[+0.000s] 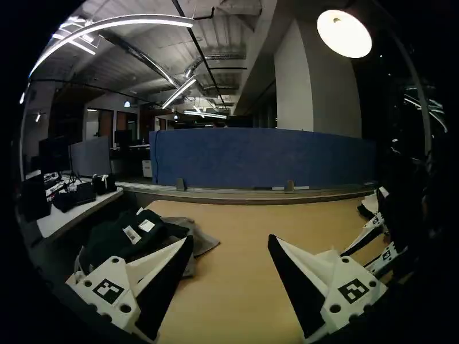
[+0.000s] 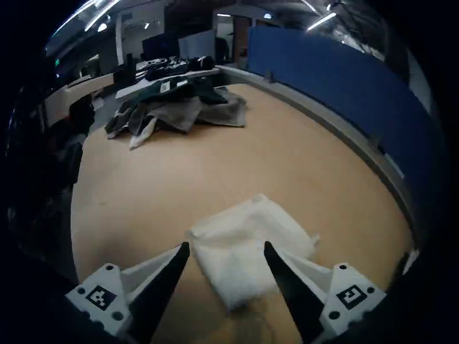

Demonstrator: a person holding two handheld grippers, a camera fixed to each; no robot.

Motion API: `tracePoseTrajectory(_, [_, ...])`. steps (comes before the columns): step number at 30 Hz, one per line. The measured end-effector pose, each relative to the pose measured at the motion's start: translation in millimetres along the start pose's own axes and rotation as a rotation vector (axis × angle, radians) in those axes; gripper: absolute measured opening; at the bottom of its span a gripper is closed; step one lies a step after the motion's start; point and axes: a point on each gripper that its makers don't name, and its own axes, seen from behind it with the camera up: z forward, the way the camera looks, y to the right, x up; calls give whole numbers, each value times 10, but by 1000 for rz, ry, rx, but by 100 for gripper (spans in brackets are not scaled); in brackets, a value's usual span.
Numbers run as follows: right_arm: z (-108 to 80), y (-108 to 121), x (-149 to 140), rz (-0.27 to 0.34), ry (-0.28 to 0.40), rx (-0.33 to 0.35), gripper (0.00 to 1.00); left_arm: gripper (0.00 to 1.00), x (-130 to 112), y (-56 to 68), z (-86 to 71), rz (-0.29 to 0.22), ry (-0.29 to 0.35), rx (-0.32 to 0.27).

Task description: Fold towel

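Note:
A white towel (image 2: 252,238) lies folded into a small rectangle on the wooden table (image 2: 189,172), just ahead of and beneath my right gripper (image 2: 225,245). That gripper is open, its fingers spread on either side of the towel's near edge without pressing on it. My left gripper (image 1: 229,239) is open too and hovers over bare tabletop (image 1: 252,229) with nothing between its fingers. In the left gripper view the other gripper (image 1: 376,232) shows at the far right edge.
A heap of dark and grey towels (image 2: 172,106) sits at the table's far end, also visible as a pile (image 1: 143,232) beside my left finger. A blue partition (image 1: 258,155) runs along the table's back edge. A side desk with gear (image 1: 74,195) stands beyond.

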Motion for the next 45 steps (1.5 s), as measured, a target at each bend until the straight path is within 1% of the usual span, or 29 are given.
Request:
tracePoseTrajectory(3, [-103, 129, -140, 28, -4, -42, 100, 96, 19, 30, 16, 2, 2, -4])
tracePoseTrajectory(8, [-184, 183, -296, 66, -8, -61, 100, 96, 33, 55, 47, 2, 4, -6])
tracePoseTrajectory(12, [-203, 193, -359, 75, -12, -75, 100, 96, 42, 43, 55, 0, 4, -4])
tracePoseTrajectory(18, [-181, 211, -535, 92, -44, -106, 100, 96, 53, 45, 48, 3, 6, -1])
tracePoseTrajectory(23, [-112, 182, -712, 116, -74, -115, 100, 96, 55, 54, 39, 3, 6, -2])
tracePoseTrajectory(27, [-71, 156, -829, 123, -95, -119, 100, 96, 52, 49, 37, 2, 7, 0])
tracePoseTrajectory(31, [-49, 139, -912, 126, -111, -122, 93, 96, 48, 50, 32, 2, 7, 0])
tracePoseTrajectory(34, [-29, 117, -952, 130, -121, -118, 83, 96, 47, 55, 32, 2, 6, 0])
tracePoseTrajectory(38, [1, 89, -993, 138, -134, -110, 66, 96, 46, 67, 37, 2, 7, -3])
tracePoseTrajectory(45, [50, 34, -1031, 171, -141, -85, 49, 96, 52, 62, 43, 3, 9, -2])
